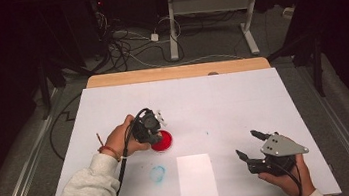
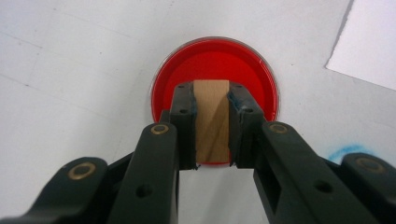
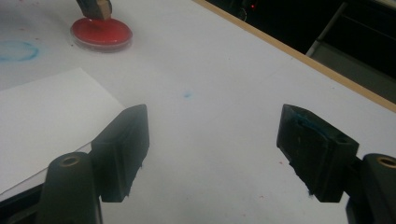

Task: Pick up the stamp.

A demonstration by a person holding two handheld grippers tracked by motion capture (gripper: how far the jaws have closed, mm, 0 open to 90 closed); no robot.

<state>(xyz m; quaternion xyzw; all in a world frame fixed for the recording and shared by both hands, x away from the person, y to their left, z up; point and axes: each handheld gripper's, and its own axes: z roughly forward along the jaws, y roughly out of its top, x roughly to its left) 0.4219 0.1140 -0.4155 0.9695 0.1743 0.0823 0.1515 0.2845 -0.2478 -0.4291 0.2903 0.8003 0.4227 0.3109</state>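
Observation:
My left gripper (image 1: pixel 155 130) (image 2: pixel 211 95) is shut on a small wooden block (image 2: pixel 212 122), held upright and pointing down over a round red dish (image 1: pixel 165 142) (image 2: pixel 215 58). The block's lower end is over the red surface; I cannot tell whether it touches. In the right gripper view the dish (image 3: pixel 100 32) lies far off at the upper left with the block (image 3: pixel 103 8) above it. My right gripper (image 1: pixel 246 143) (image 3: pixel 212 149) rests at the table's front right, its jaws wide open with nothing between them.
A white sheet of paper (image 1: pixel 197 178) (image 3: pixel 42 107) lies near the front edge, between the two hands. A blue smudge (image 1: pixel 158 173) (image 3: pixel 16 50) marks the white table cover (image 1: pixel 223 97) left of it. The table's wooden back edge (image 1: pixel 174 72) runs behind.

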